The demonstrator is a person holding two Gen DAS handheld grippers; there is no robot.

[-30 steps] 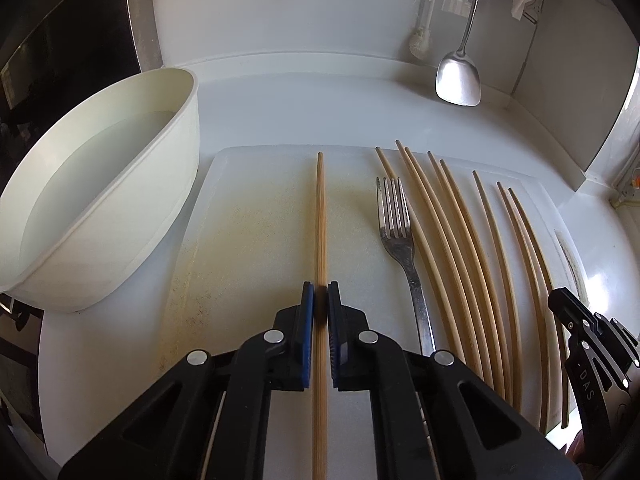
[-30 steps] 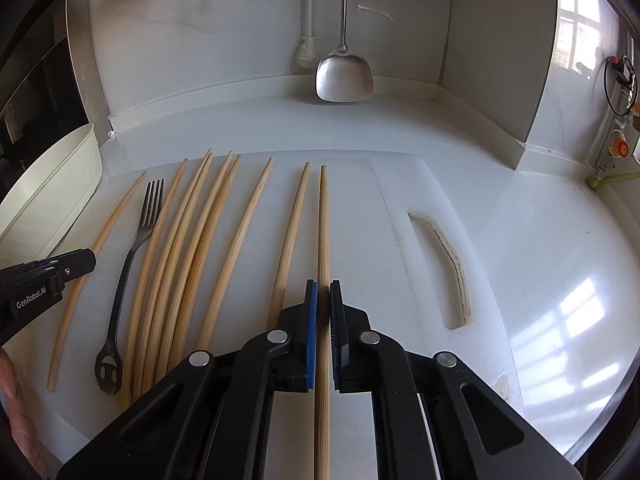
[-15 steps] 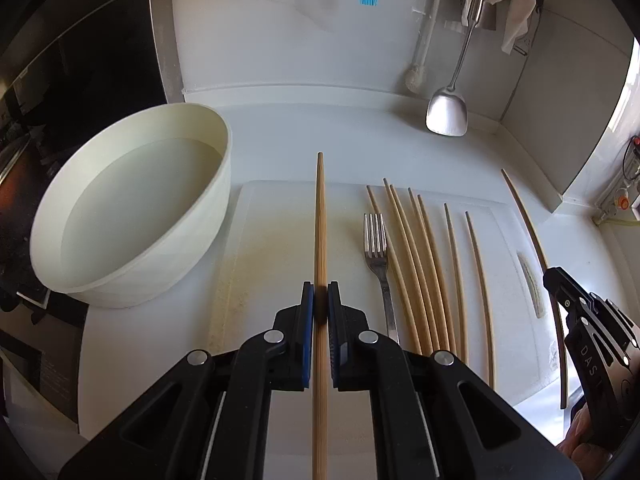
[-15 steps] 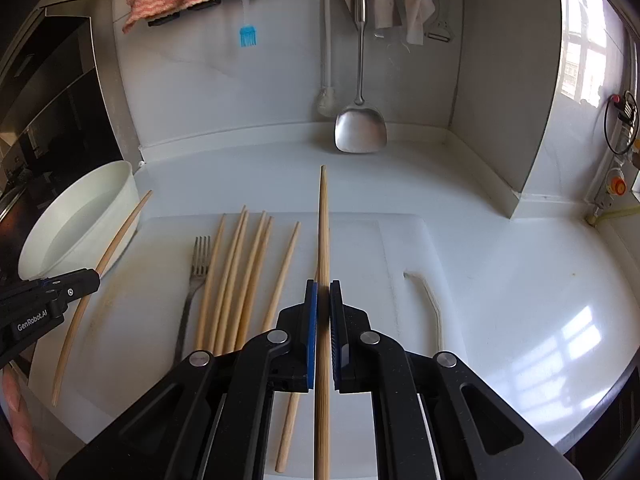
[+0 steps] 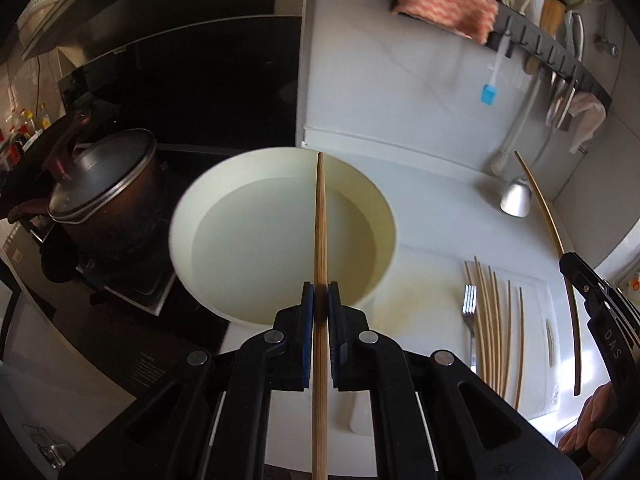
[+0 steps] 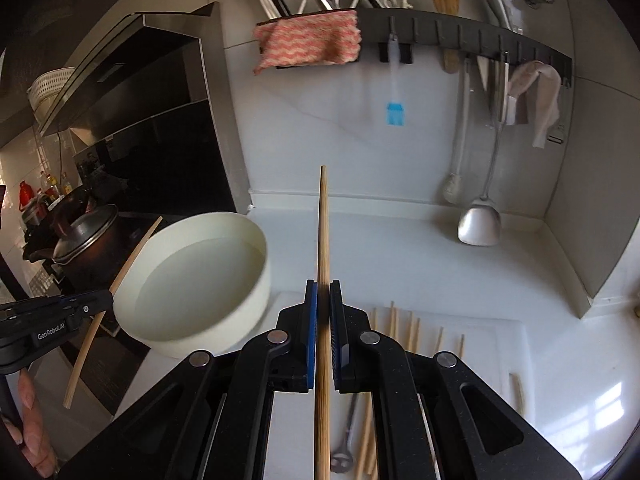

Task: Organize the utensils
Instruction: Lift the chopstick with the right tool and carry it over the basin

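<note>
My left gripper point(image 5: 320, 292) is shut on a wooden chopstick point(image 5: 321, 224) and holds it in the air, its tip over the white basin point(image 5: 224, 280) of water. My right gripper point(image 6: 323, 290) is shut on another chopstick point(image 6: 323, 232), raised above the counter to the right of the basin point(image 6: 240, 312). Several more chopsticks point(image 5: 494, 320) and a metal fork point(image 5: 469, 308) lie on the white cutting board point(image 5: 408, 292). The right gripper with its chopstick point(image 5: 552, 240) shows at the right edge of the left wrist view.
A dark lidded pot point(image 5: 104, 196) stands on the stove left of the basin. A metal spatula point(image 6: 480, 224), a blue brush point(image 6: 395, 114) and cloths hang from the wall rail point(image 6: 460, 36). The counter corner wall point(image 6: 580, 220) is at the right.
Both grippers have lifted their chopsticks off the cutting board and risen well above the counter. The left one has swung left so the basin is now straight ahead.
</note>
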